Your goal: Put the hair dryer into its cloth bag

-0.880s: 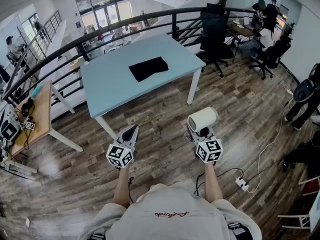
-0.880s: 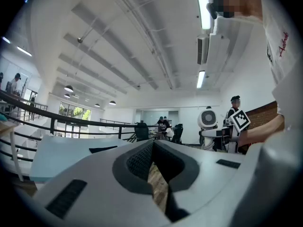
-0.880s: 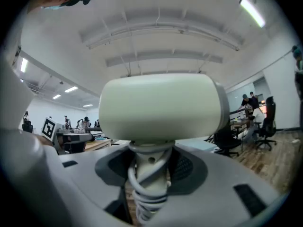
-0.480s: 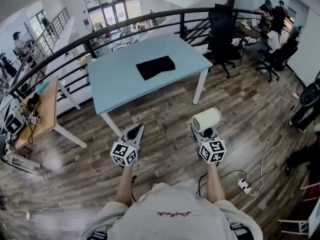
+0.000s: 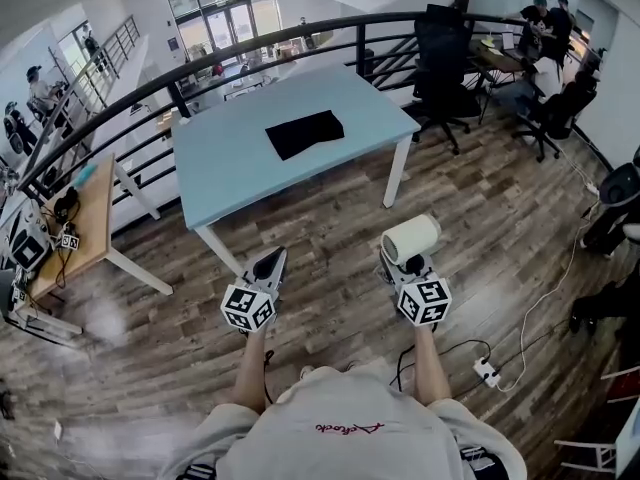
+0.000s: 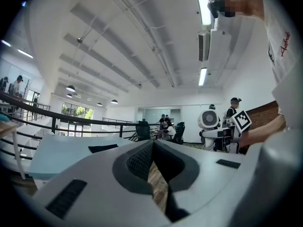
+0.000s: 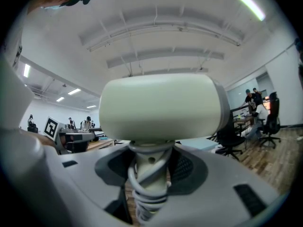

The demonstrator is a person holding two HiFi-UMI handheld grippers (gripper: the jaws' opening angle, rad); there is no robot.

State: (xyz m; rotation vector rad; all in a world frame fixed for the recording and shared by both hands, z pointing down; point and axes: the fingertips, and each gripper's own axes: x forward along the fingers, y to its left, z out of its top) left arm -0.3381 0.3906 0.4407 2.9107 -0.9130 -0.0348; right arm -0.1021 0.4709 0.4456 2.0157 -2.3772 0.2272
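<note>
A white hair dryer (image 5: 411, 237) is held in my right gripper (image 5: 399, 263), whose jaws are shut on its cord-wrapped handle (image 7: 149, 178); the barrel (image 7: 161, 107) lies crosswise above the jaws. The black cloth bag (image 5: 304, 133) lies flat on the light blue table (image 5: 232, 173), well ahead of both grippers; in the left gripper view the bag (image 6: 103, 148) shows as a dark patch on the tabletop. My left gripper (image 5: 267, 265) is held over the floor short of the table, shut with nothing in it.
A black railing (image 5: 200, 68) curves behind the table. A black office chair (image 5: 442, 68) stands at the table's right end. A wooden side table (image 5: 75, 230) is at the left. A power strip and cable (image 5: 485, 369) lie on the wood floor at the right.
The table and bag have shifted slightly in the head view as the head moved. Both grippers keep their places and the dryer stays gripped.
</note>
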